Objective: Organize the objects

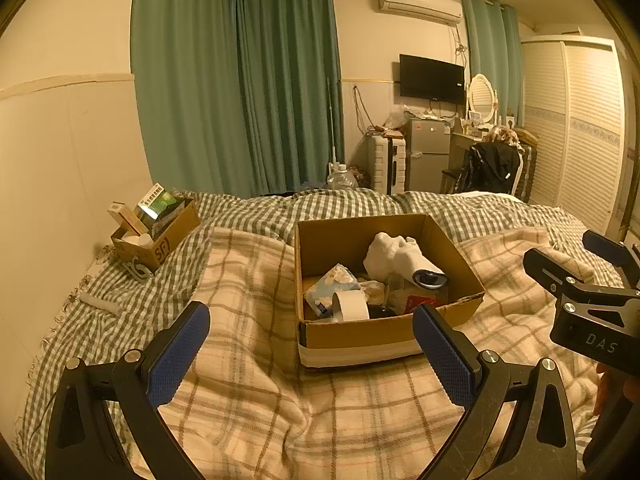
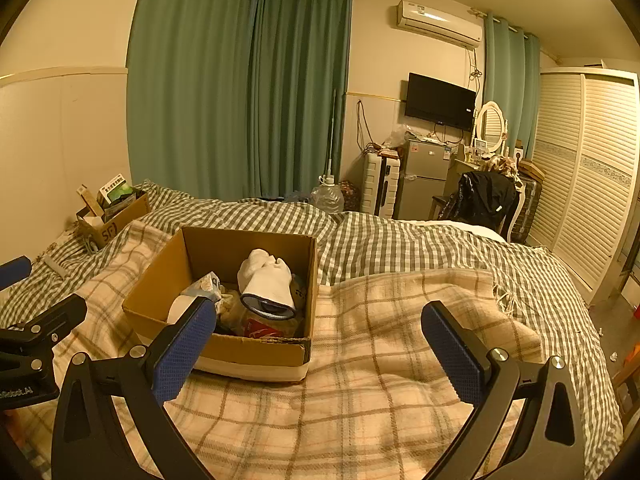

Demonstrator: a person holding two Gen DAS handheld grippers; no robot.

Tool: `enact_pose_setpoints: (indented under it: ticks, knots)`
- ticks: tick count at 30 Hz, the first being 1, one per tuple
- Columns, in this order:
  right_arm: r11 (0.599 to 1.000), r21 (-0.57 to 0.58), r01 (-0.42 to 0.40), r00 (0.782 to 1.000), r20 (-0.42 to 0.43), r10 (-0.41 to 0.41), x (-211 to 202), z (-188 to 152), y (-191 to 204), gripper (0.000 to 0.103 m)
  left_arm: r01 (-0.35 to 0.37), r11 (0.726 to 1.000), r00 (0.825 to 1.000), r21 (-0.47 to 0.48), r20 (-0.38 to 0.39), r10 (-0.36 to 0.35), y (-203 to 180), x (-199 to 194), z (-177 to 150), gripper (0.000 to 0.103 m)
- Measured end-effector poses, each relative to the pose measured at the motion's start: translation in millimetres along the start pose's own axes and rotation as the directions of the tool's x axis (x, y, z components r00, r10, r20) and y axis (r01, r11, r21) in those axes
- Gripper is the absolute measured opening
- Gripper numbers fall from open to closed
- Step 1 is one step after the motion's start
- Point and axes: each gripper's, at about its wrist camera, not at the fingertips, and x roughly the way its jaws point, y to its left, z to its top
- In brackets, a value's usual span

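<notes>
An open cardboard box [image 1: 352,338] sits on the plaid blanket on the bed; it also shows in the right wrist view [image 2: 256,350]. Inside lie a white glove [image 1: 400,258] [image 2: 266,278], a tape roll [image 1: 352,305] [image 2: 180,306], a tissue pack [image 1: 330,286] and a red-labelled item [image 1: 418,302] [image 2: 260,328]. My left gripper [image 1: 312,354] is open and empty, just in front of the box. My right gripper [image 2: 320,358] is open and empty, to the right of the box front.
A smaller cardboard box [image 1: 154,236] [image 2: 108,216] with booklets stands at the bed's far left by the wall. A grey bar [image 1: 100,304] lies on the checked sheet. A fridge [image 1: 426,154], chair and wardrobe [image 2: 580,184] stand beyond the bed.
</notes>
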Motion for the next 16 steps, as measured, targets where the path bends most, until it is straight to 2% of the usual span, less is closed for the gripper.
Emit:
enact_pose_setpoints:
  ticks: [16]
  knots:
    - [1.0,-0.003,0.005,1.0,-0.008,-0.005,2.1,1.6,-0.4,0.103,0.008,1.0,1.0,-0.003,-0.004,-0.008,0.6,-0.1,0.3,0.103]
